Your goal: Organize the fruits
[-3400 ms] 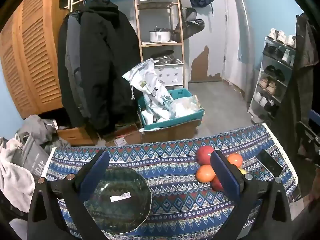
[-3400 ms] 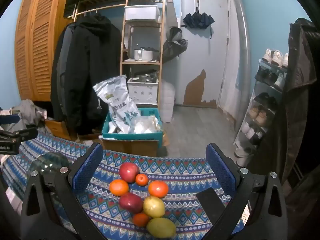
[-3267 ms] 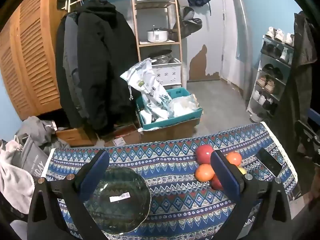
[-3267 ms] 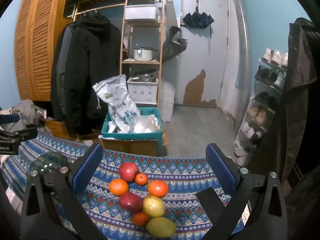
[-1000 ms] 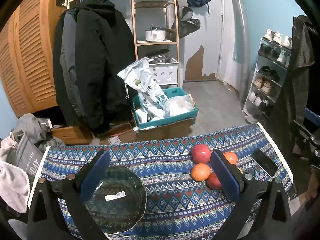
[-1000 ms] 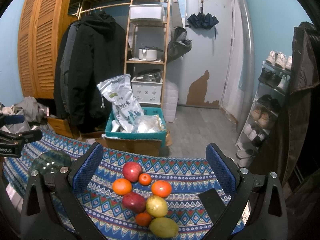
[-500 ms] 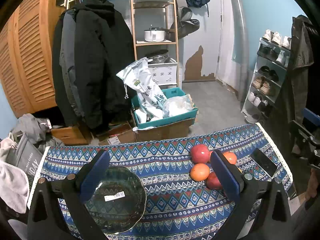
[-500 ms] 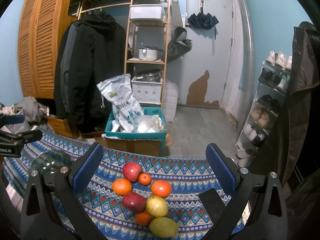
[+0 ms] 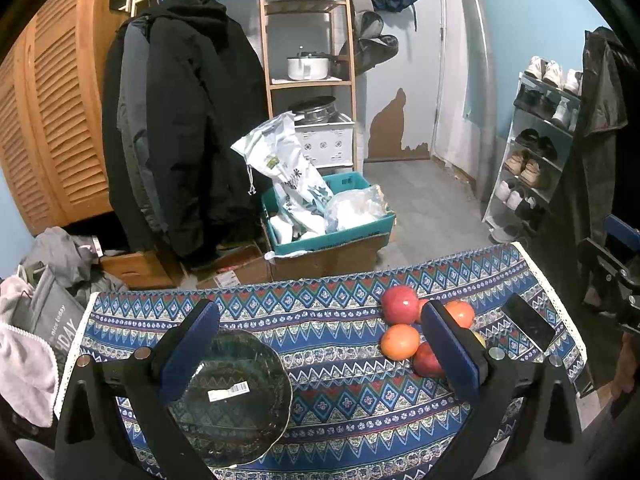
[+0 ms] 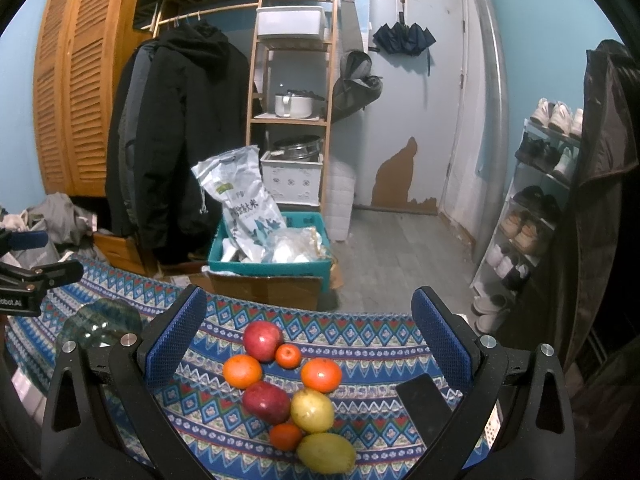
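Several fruits lie in a cluster on the patterned cloth: a red apple (image 10: 263,339), a small orange (image 10: 288,355), two larger oranges (image 10: 242,370) (image 10: 321,375), a second red apple (image 10: 265,403), and yellow fruits (image 10: 311,410) (image 10: 326,453). My right gripper (image 10: 308,328) is open and empty above them. An empty dark glass bowl (image 9: 236,396) sits at the cloth's left. My left gripper (image 9: 320,344) is open and empty, its left finger over the bowl; the fruits (image 9: 400,342) lie by its right finger.
A black phone (image 10: 420,398) lies on the cloth right of the fruits, also in the left wrist view (image 9: 528,326). Beyond the table's far edge stand a teal crate (image 10: 272,268) on a cardboard box, coats, a shelf and a shoe rack (image 10: 536,208).
Both grippers have drifted only slightly; the views shift a little. Both stay open and empty, and the fruits and bowl have not moved.
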`<state>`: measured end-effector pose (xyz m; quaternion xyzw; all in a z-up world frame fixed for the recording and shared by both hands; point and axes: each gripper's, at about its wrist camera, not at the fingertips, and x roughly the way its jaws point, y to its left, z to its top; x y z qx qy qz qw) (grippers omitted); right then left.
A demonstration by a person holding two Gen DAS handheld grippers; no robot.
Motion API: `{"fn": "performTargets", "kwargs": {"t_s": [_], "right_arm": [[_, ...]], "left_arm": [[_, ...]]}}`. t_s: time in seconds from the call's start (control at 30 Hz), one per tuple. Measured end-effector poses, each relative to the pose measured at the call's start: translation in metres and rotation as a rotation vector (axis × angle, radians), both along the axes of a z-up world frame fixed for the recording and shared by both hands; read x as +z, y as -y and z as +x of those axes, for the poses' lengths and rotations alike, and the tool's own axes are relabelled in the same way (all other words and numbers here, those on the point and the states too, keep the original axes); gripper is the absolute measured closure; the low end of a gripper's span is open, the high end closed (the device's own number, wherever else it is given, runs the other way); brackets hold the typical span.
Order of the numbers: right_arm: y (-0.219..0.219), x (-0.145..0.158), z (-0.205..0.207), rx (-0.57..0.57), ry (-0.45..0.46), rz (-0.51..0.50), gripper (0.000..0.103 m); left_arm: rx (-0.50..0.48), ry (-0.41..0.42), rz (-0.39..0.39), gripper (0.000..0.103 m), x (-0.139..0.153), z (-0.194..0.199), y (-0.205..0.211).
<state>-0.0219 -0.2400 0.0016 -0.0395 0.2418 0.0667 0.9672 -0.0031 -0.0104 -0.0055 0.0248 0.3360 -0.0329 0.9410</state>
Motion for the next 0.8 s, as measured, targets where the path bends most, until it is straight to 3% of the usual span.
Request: {"fn": "performTargets", "kwargs": {"t_s": [0.57,0.8], "right_arm": [[0.007,-0.011,0.007,-0.004,-0.047,-0.009,0.002],[0.013,-0.026,0.012,0.005,-0.115,-0.005,0.002]], "left_arm": [[-0.014,-0.035,0.015,0.001,-0.013,0.005,0.003],[-0.026,-0.077,0.008,0.001,-0.025,0.011,0.006]]}}
